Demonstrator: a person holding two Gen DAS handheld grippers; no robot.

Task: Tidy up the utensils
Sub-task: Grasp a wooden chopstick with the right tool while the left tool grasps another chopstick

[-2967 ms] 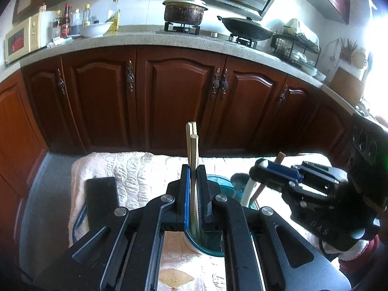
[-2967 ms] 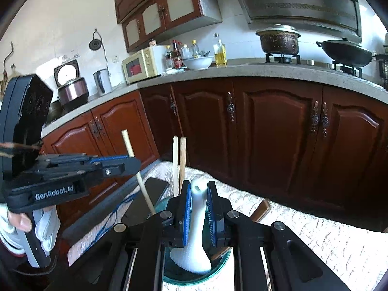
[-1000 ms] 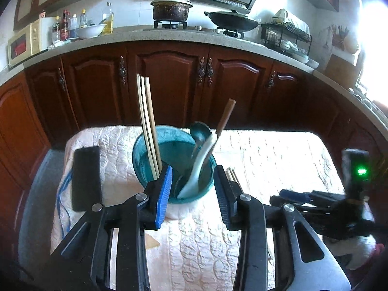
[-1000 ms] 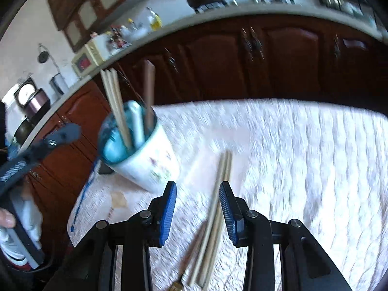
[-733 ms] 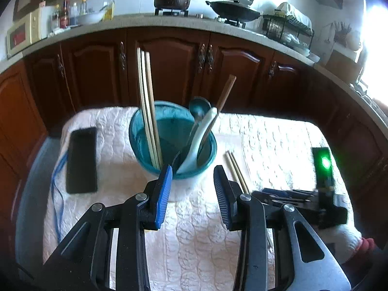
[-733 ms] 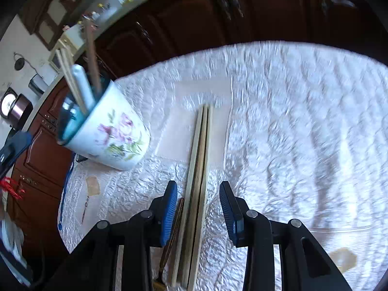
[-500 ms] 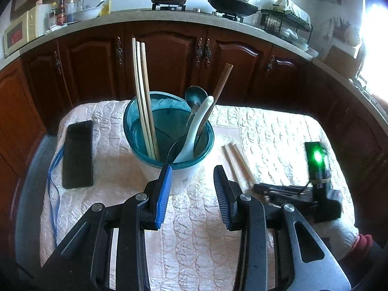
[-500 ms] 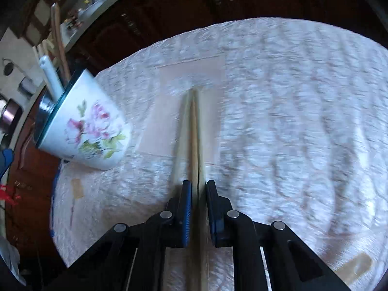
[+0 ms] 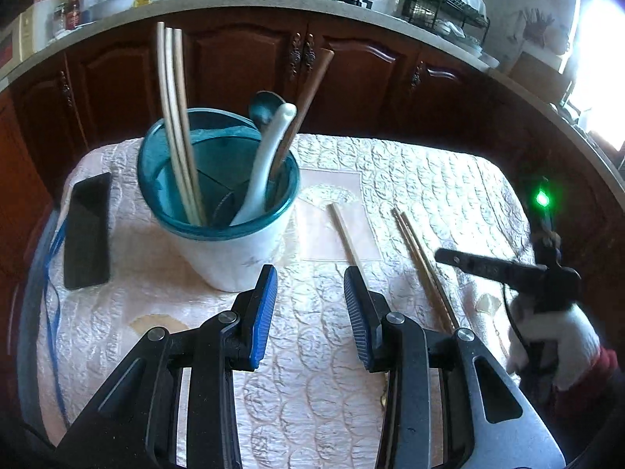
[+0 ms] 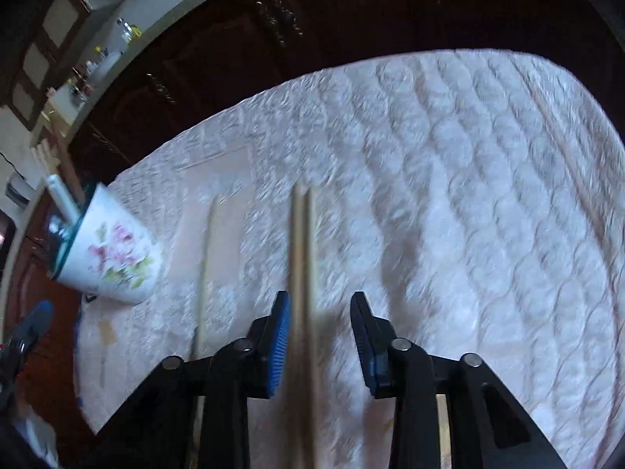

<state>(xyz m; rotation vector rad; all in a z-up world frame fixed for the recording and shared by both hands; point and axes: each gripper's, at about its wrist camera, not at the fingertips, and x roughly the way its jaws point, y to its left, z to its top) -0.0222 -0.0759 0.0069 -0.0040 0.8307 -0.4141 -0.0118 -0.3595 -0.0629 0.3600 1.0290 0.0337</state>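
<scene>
A white flowered cup with a teal rim stands on the quilted cloth and holds chopsticks, a white spoon, a dark spoon and a wooden handle. My left gripper is open and empty, just in front of the cup. A single chopstick lies to the right of the cup. A pair of chopsticks lies further right. My right gripper is open, with that pair between its jaws, close to the left pad. The cup shows at the left there.
A black phone and a blue cable lie left of the cup. Dark wooden cabinets run behind the table. The right gripper's body and gloved hand are at the right edge of the left wrist view.
The right gripper shut around the pair of chopsticks half a second ago and is now open, with the pair shifted right of the single chopstick. The left gripper has drawn back a little from the cup.
</scene>
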